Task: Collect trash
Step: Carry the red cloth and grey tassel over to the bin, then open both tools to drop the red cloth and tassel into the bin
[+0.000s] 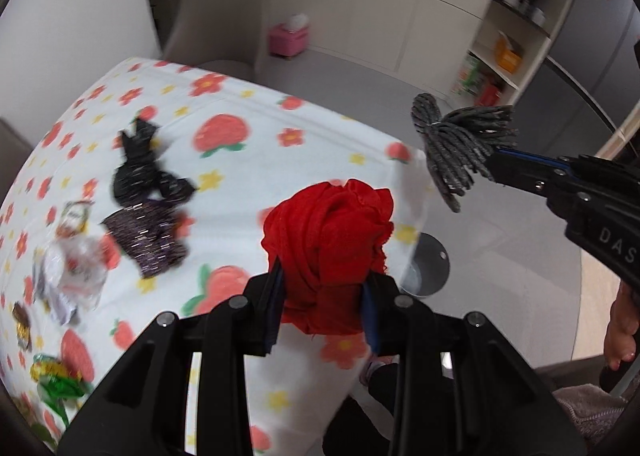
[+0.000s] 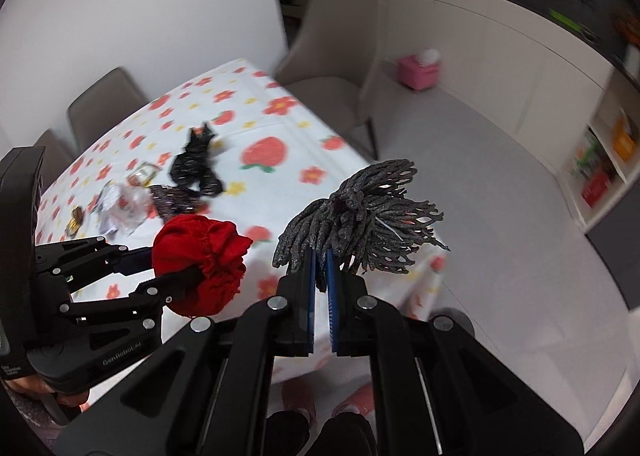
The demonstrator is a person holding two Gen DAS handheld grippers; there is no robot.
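Observation:
My left gripper (image 1: 322, 296) is shut on a bunched red cloth (image 1: 328, 240) and holds it above the table's near corner; it also shows in the right wrist view (image 2: 202, 256). My right gripper (image 2: 320, 260) is shut on a grey bundle of yarn loops (image 2: 360, 224), held in the air past the table edge; the bundle shows in the left wrist view (image 1: 460, 148) too. On the flowered tablecloth (image 1: 248, 184) lie a black glittery scrap (image 1: 140, 164), a dark sparkly piece (image 1: 150, 240), crumpled clear plastic (image 1: 72, 272) and candy wrappers (image 1: 56, 376).
A grey round bin (image 1: 430, 268) stands on the floor below the table corner. Beige chairs (image 2: 332, 76) stand around the table. A pink box (image 1: 288, 38) sits on the floor by white cabinets. Open shelves (image 1: 496, 68) are at the right.

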